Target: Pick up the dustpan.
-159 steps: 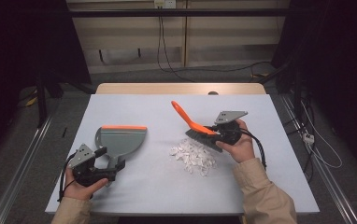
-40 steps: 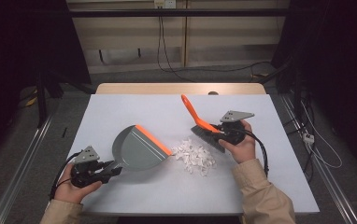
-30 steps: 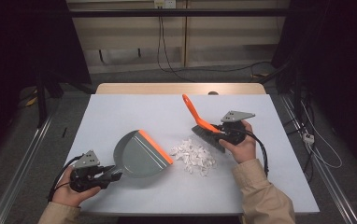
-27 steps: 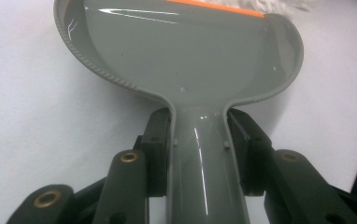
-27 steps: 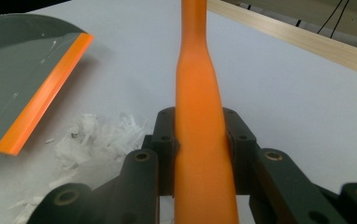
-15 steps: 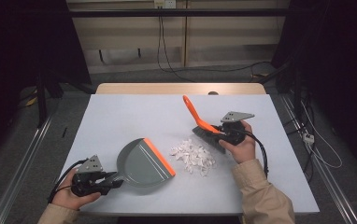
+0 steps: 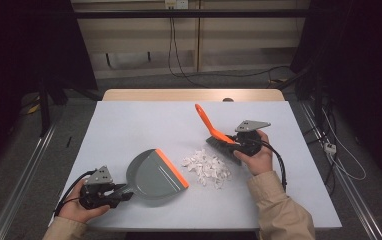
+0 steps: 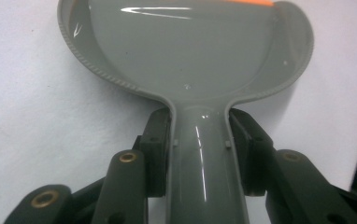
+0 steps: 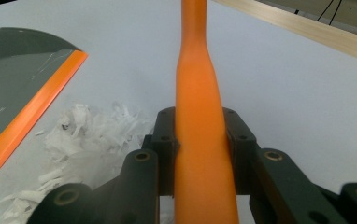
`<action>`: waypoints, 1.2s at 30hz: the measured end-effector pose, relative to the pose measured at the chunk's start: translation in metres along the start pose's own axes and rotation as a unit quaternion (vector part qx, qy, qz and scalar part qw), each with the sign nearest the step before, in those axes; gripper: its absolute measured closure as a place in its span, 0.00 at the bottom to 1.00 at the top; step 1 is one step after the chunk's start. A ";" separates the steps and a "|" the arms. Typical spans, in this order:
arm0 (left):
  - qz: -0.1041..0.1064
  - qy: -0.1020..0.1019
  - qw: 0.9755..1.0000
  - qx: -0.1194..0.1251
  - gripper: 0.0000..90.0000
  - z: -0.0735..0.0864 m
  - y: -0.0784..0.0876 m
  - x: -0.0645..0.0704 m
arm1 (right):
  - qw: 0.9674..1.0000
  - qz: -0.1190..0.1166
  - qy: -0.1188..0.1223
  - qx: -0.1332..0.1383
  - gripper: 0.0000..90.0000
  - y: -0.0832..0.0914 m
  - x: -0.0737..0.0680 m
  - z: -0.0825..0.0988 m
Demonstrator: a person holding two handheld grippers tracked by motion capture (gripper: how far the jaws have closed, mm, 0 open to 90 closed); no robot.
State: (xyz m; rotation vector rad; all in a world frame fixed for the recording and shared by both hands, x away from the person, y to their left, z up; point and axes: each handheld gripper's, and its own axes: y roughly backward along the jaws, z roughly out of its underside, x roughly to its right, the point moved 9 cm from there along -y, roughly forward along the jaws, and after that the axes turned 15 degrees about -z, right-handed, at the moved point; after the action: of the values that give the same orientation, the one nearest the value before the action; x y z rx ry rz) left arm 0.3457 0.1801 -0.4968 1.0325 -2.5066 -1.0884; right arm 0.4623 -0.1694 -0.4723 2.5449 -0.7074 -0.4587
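From the high view, the left gripper (image 7: pixel 110 194) held the grey dustpan (image 7: pixel 154 170) by its handle, orange lip turned toward the paper scraps (image 7: pixel 206 166) so they could be swept in. The right gripper (image 7: pixel 239 145) held the brush (image 7: pixel 214 132) just beyond the pile; its bristles probably rested on the table (image 7: pixel 144 120), which had bare room all around.

In the left gripper view, the jaws clamped the pan's handle (image 8: pixel 203 177).

In the right gripper view, the jaws pinched the orange brush handle (image 9: pixel 200 116), scraps (image 9: pixel 88 135) lying beside the pan's lip (image 9: pixel 32 116).

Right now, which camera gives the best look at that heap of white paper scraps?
The high view: the paper scraps lie whole between dustpan and brush. The right gripper view catches their near part.
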 end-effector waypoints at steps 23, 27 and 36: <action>-0.047 -0.014 0.998 -0.032 0.51 0.002 -0.003 -0.010 | 1.000 0.002 -0.002 -0.004 0.79 -0.001 0.000 0.001; -0.054 -0.026 0.997 -0.038 0.59 -0.002 -0.009 -0.010 | 1.000 0.001 0.001 -0.006 0.79 -0.003 -0.002 0.001; -0.029 -0.048 0.998 -0.015 0.70 -0.008 -0.010 -0.003 | 1.000 0.011 -0.004 0.000 0.79 -0.001 0.000 0.001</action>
State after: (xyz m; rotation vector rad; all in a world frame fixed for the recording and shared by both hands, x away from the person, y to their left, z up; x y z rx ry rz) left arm 0.3568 0.1728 -0.4976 1.0768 -2.5391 -1.2163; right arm 0.4625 -0.1691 -0.4736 2.5335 -0.7363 -0.4617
